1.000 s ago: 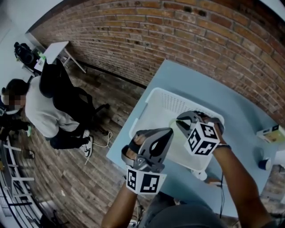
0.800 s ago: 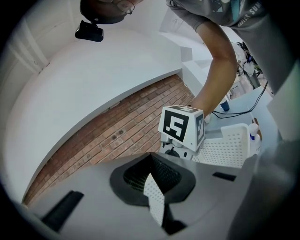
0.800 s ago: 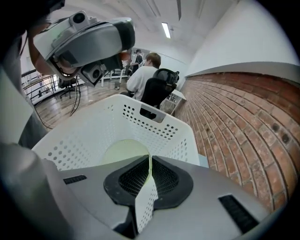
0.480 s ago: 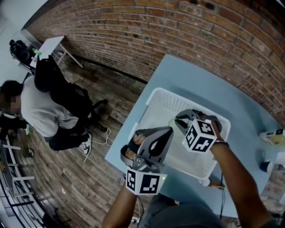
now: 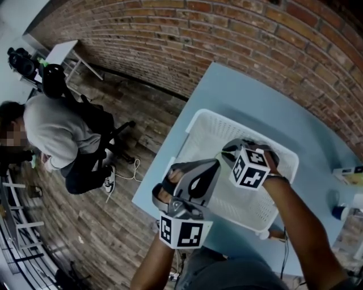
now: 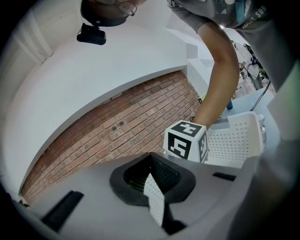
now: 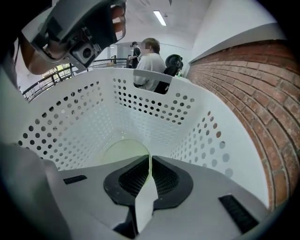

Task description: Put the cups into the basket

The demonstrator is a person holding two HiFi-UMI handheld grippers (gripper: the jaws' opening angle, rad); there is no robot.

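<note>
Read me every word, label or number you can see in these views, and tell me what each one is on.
No text here can be read.
Marker cubes: black-and-white square patterns only, no words.
Box at the far right of the head view: print too small to read.
Shirt in the left gripper view: print blurred and cut off.

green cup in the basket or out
In: the right gripper holds the green cup by its rim between the white basket walls.
</note>
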